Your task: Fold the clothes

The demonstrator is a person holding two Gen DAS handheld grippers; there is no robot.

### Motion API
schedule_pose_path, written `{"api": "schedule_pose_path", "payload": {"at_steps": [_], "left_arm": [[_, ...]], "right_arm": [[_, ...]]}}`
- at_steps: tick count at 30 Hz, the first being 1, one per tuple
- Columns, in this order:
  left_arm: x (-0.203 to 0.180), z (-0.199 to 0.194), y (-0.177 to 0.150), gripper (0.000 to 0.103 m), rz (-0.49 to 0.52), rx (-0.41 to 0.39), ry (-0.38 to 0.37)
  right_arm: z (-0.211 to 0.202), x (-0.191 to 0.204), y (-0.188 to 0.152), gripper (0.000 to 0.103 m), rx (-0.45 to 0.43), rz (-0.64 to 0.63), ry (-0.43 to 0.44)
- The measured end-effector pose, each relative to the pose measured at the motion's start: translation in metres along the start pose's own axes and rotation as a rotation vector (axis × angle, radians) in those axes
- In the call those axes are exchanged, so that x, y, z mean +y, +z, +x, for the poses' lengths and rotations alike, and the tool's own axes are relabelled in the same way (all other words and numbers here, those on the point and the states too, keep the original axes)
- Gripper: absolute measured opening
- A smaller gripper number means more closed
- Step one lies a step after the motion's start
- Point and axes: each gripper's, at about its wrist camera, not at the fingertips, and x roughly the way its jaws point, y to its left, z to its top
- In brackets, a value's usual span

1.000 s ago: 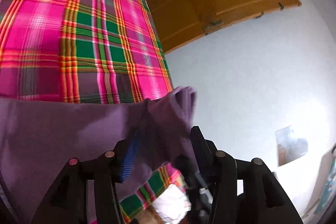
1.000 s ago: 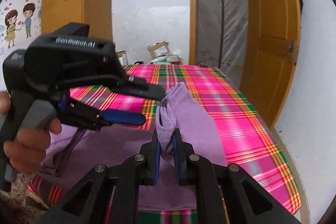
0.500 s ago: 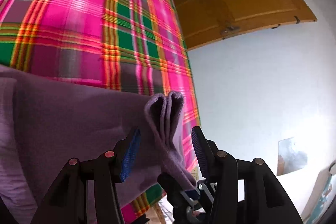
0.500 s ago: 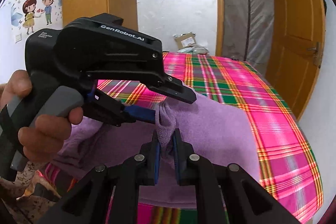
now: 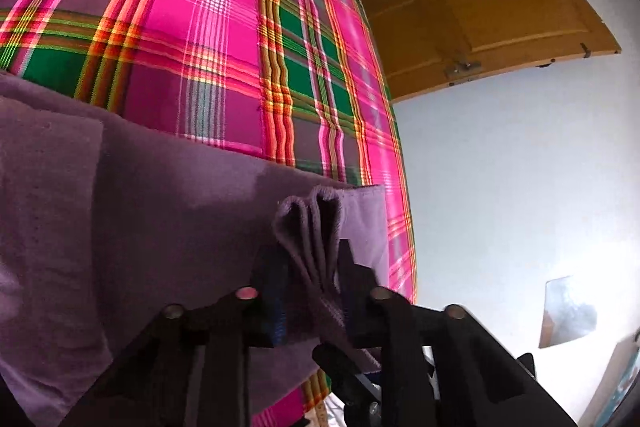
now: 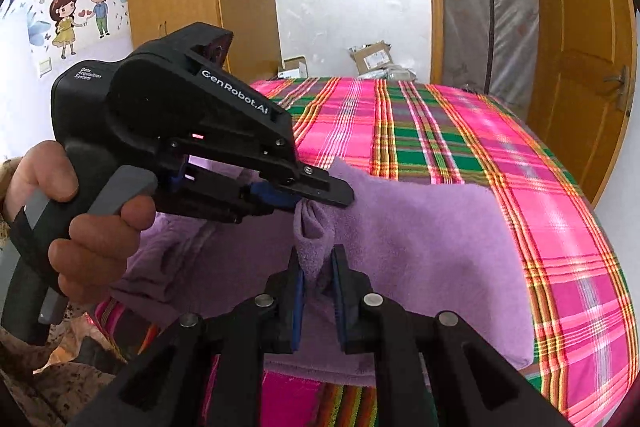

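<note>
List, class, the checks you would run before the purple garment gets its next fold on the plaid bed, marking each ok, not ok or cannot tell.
1. Right tool pinching the purple garment: ok.
2. Left tool closing on the same bunched fold, cloth between its jaws: ok.
3. Garment resting on the plaid bedspread: ok.
4. Bedspread beyond the garment free of objects: ok.
5. Sleeves tucked evenly: cannot tell.

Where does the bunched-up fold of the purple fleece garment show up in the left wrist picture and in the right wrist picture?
Left wrist view: the bunched fold of the purple fleece garment sits low and central, between the left gripper fingers, whose jaws are closing on it.
Right wrist view: the fold is central, pinched by the right gripper, with the left gripper's tips on it from the left.
Shared landmark: the pink and green plaid bedspread behind it.
</note>
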Motion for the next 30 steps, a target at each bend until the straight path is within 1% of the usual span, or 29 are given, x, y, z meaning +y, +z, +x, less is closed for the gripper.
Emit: {"api": "schedule_pose_path", "payload": {"at_steps": [3, 6, 7, 10, 11, 13, 15, 18, 21, 23, 26, 30], "left_arm": [[0.002, 0.001, 0.001, 0.011, 0.0, -0.007, 0.01], [0.004, 0.001, 0.0, 0.011, 0.0, -0.011, 0.016], [0.004, 0.001, 0.0, 0.011, 0.003, -0.011, 0.014], [0.0, -0.004, 0.0, 0.011, 0.002, -0.028, -0.023], [-0.002, -0.006, 0.0, 0.011, 0.006, -0.035, -0.038], [-0.008, -0.009, 0.001, 0.01, 0.012, -0.045, -0.064], [-0.013, -0.012, 0.002, 0.01, 0.016, -0.053, -0.086], [-0.02, -0.015, 0.001, 0.01, 0.024, -0.055, -0.117], [-0.024, -0.02, -0.003, 0.01, 0.021, -0.06, -0.141], [-0.027, -0.023, -0.003, 0.01, 0.017, -0.067, -0.161], [-0.032, -0.027, -0.004, 0.01, 0.024, -0.079, -0.176], [-0.039, -0.029, -0.004, 0.01, 0.038, -0.091, -0.186]], "right_arm": [[-0.009, -0.001, -0.002, 0.016, 0.0, -0.014, -0.006], [-0.029, -0.012, -0.008, 0.02, -0.015, -0.015, -0.016], [-0.036, -0.017, -0.011, 0.021, -0.018, -0.008, -0.03], [-0.05, -0.038, -0.025, 0.023, -0.009, 0.031, -0.118], [-0.054, -0.046, -0.032, 0.026, -0.006, 0.044, -0.168], [-0.06, -0.056, -0.044, 0.046, -0.007, 0.07, -0.254], [-0.059, -0.066, -0.049, 0.05, 0.005, 0.099, -0.296], [-0.054, -0.08, -0.052, 0.05, 0.02, 0.166, -0.292], [-0.051, -0.085, -0.049, 0.05, -0.006, 0.208, -0.258], [-0.043, -0.086, -0.045, 0.05, -0.005, 0.2, -0.263], [-0.027, -0.085, -0.043, 0.05, 0.027, 0.173, -0.272], [-0.022, -0.091, -0.045, 0.05, 0.024, 0.222, -0.257]]}}
